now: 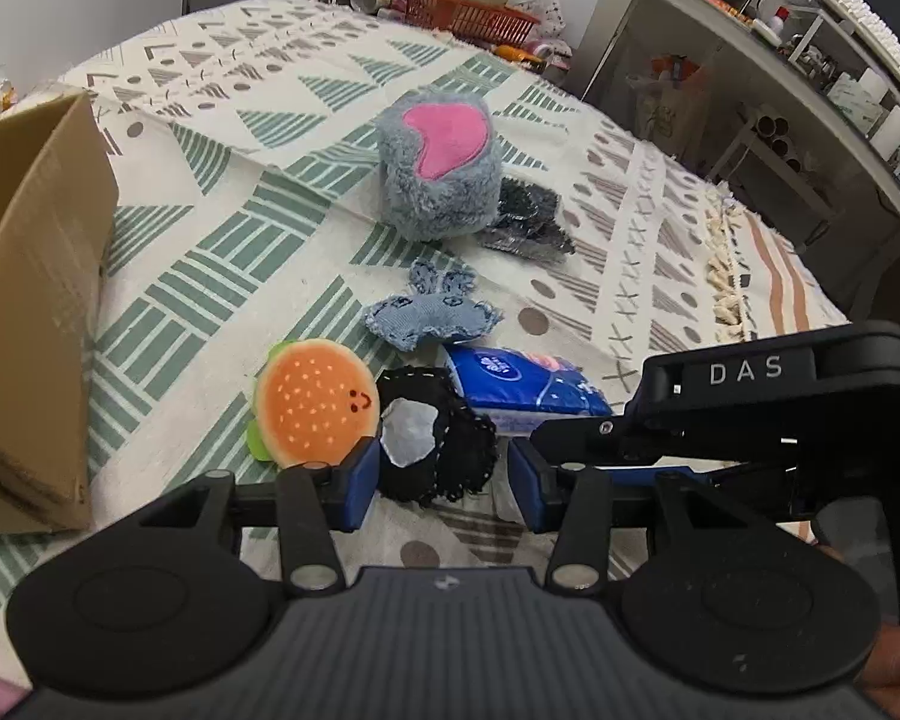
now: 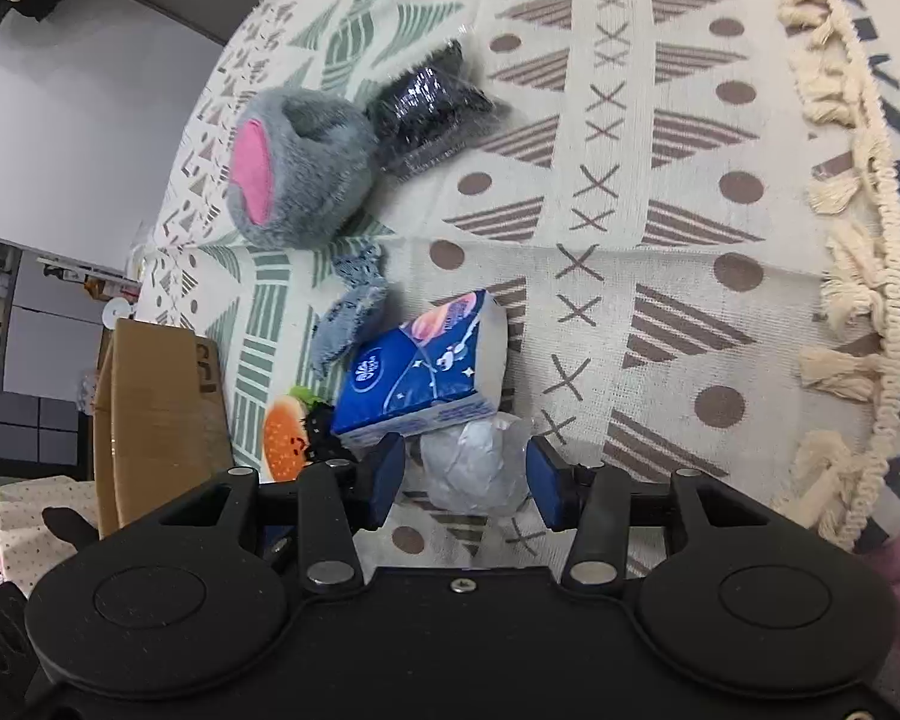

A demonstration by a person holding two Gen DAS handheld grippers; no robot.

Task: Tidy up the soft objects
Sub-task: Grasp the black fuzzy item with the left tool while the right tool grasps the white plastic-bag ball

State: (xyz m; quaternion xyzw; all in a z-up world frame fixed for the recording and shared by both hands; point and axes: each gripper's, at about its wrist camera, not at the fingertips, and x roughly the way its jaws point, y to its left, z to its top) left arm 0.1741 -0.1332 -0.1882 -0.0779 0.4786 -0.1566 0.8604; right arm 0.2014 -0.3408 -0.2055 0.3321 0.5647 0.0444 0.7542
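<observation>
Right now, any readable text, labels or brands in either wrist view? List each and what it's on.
"DAS": white letters on the right gripper body, seen in the left wrist view.
Round white logo on the blue tissue pack: too small and blurred to read.
Dark print on the cardboard box flap: partly cut off, not readable.
Nothing else legible; background shelf labels are too small.

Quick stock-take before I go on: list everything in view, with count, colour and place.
Cardboard box: 1, brown, left on the cloth.
Plush slipper: 1, grey-blue and pink, centre, far.
Wrapped dark bundle: 1, black, right of the slipper.
Denim toy: 1, blue, centre.
Tissue pack: 1, blue, near right.
Burger plush: 1, orange, near left.
Black cloth piece: 1, between the left fingers.
White wrapped ball: 1, between the right fingers.
Patterned cloth: 1, cream and green.
Left gripper: open.
Right gripper: open.
</observation>
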